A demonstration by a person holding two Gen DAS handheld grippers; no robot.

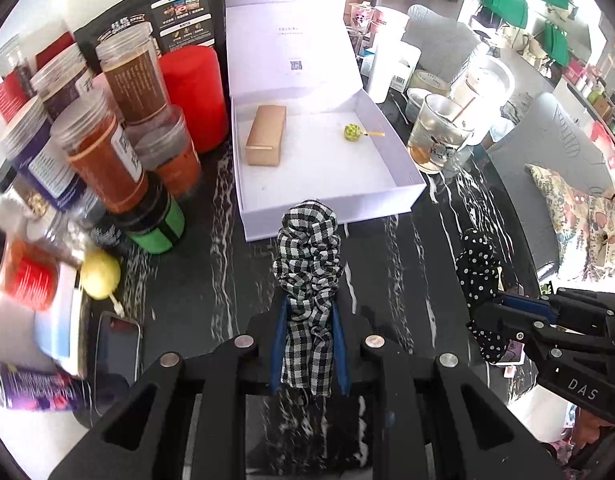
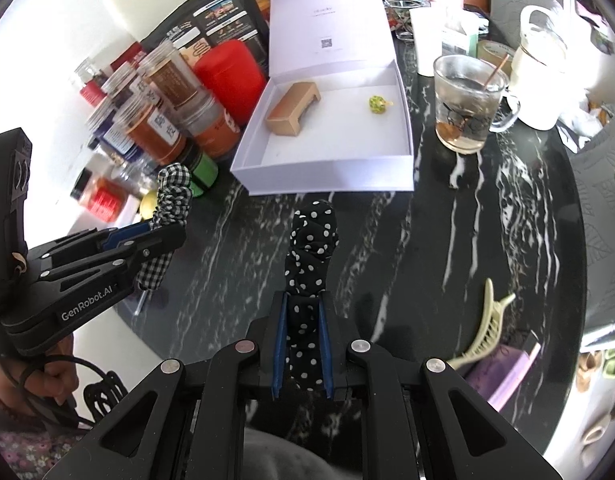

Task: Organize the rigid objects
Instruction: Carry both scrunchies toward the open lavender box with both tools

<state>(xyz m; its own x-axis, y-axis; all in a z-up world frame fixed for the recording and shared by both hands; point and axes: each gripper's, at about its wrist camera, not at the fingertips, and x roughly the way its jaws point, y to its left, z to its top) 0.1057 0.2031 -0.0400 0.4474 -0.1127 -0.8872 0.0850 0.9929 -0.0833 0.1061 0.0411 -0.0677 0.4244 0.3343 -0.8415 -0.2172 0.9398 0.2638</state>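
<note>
Left gripper (image 1: pixel 307 312) clenched on a black-and-white checked scrunchie (image 1: pixel 307 264), held above the black marble table (image 1: pixel 387 256). Right gripper (image 2: pixel 303 316) clenched on a black polka-dot scrunchie (image 2: pixel 311 256), likewise off the tabletop. Just ahead lies an open white box (image 1: pixel 403 168) containing a brown cardboard carton (image 1: pixel 266 135) and a small green ball (image 1: pixel 351 132); jars (image 1: pixel 99 152) stand left of it

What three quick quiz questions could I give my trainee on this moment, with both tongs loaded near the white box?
1. True or false: the left tongs grip the checked scrunchie.
2. What do the right tongs hold? A polka-dot scrunchie; B hair claw; C glass mug.
3. Fill in: inside the white box lie a small green item and a tan ___.

Key: 1 true; 2 A; 3 box.
</note>
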